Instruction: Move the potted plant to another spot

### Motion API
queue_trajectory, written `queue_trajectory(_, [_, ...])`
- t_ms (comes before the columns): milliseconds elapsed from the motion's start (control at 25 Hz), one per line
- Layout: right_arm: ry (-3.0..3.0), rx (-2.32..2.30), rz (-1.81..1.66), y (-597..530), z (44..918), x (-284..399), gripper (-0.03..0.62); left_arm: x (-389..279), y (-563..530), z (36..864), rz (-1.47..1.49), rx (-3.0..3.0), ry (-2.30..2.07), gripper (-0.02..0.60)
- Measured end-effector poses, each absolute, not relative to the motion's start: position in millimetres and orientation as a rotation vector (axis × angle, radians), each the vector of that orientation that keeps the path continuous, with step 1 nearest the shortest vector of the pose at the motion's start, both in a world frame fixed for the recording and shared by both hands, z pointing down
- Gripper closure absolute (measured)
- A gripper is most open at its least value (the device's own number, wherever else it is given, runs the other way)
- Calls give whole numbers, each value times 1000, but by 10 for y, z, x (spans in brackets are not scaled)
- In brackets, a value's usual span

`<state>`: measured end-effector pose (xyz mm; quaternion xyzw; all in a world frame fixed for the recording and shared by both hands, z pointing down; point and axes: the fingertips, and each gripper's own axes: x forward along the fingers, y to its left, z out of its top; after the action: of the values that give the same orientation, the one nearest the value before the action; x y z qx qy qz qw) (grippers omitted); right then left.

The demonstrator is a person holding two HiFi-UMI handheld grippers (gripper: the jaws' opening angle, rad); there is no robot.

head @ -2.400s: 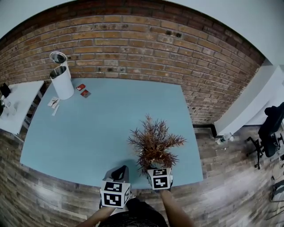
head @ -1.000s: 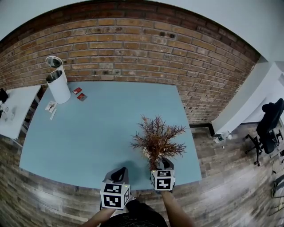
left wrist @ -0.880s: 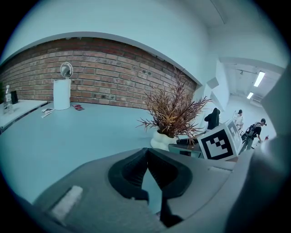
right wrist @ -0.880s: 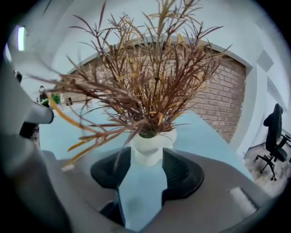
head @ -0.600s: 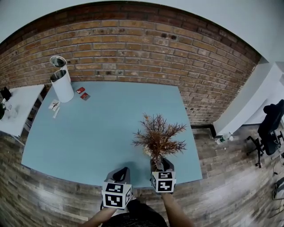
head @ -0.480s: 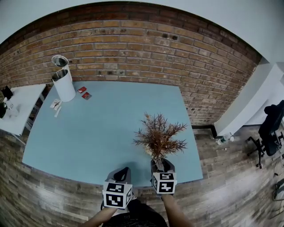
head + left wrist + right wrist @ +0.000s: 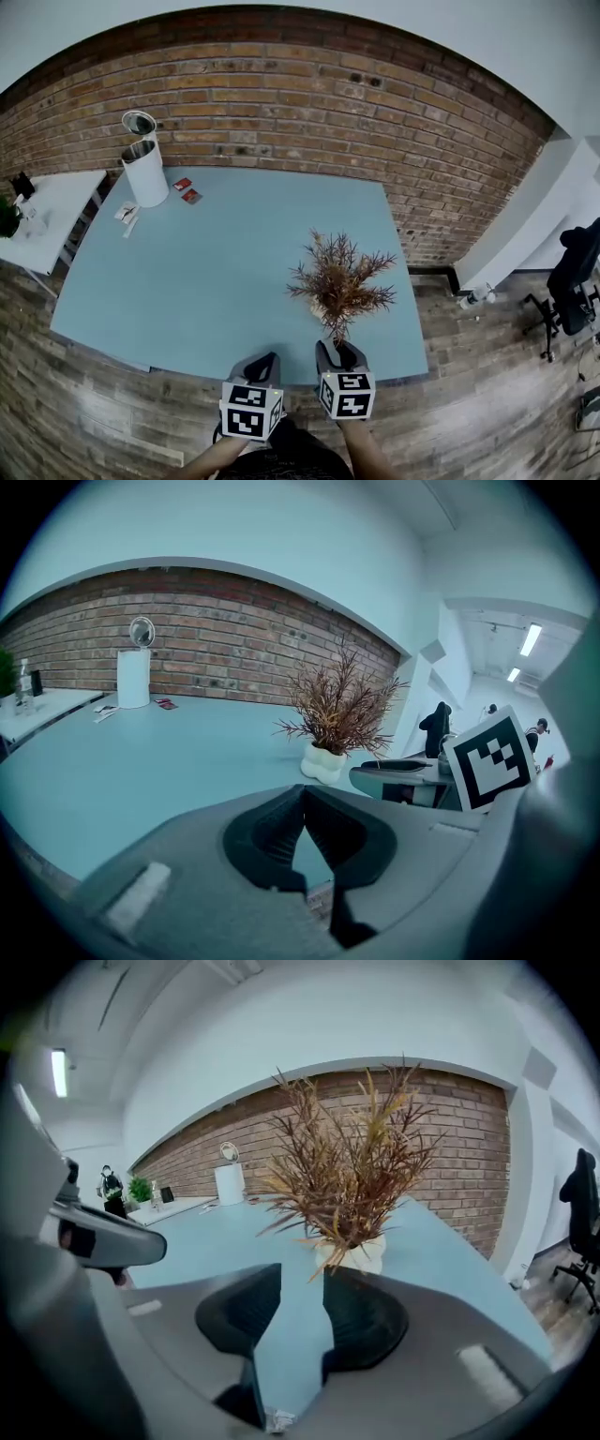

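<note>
The potted plant (image 7: 339, 279), dry reddish-brown sprigs in a white pot (image 7: 322, 310), stands by itself on the light-blue table (image 7: 206, 272) near its front right corner. My right gripper (image 7: 338, 350) hovers just short of the pot at the table's near edge. Its jaws are closing, with a gap and nothing between them. In the right gripper view the plant (image 7: 349, 1171) and its pot (image 7: 366, 1256) rise just past the right gripper (image 7: 302, 1275). My left gripper (image 7: 262, 361) is beside it on the left. Its tips meet in the left gripper view (image 7: 302, 790), where the plant (image 7: 341, 710) stands ahead to the right.
A white cylinder bin (image 7: 145, 172) with a round lid stands at the table's far left corner, with small red cards (image 7: 187, 191) and papers (image 7: 127, 214) near it. A brick wall (image 7: 300, 103) runs behind. A white side table (image 7: 42, 211) is left, an office chair (image 7: 572, 277) right.
My right gripper has drawn back from the pot toward the table's near edge, and its jaws have narrowed. The plant stays standing on the table. My left gripper has shifted slightly.
</note>
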<state>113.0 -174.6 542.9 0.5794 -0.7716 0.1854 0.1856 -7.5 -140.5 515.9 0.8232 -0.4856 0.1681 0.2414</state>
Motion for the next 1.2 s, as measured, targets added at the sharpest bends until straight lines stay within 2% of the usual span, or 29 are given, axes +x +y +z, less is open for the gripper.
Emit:
queue_trajectory(720, [-2307, 1549, 474, -1154, 5015, 882, 586, 158, -1019, 5081, 424, 2299, -1313, 584])
queue_trajectory(1200, [-2359, 1521, 504, -915, 4942, 849, 588, 240, -837, 5095, 415, 2298, -1322, 586])
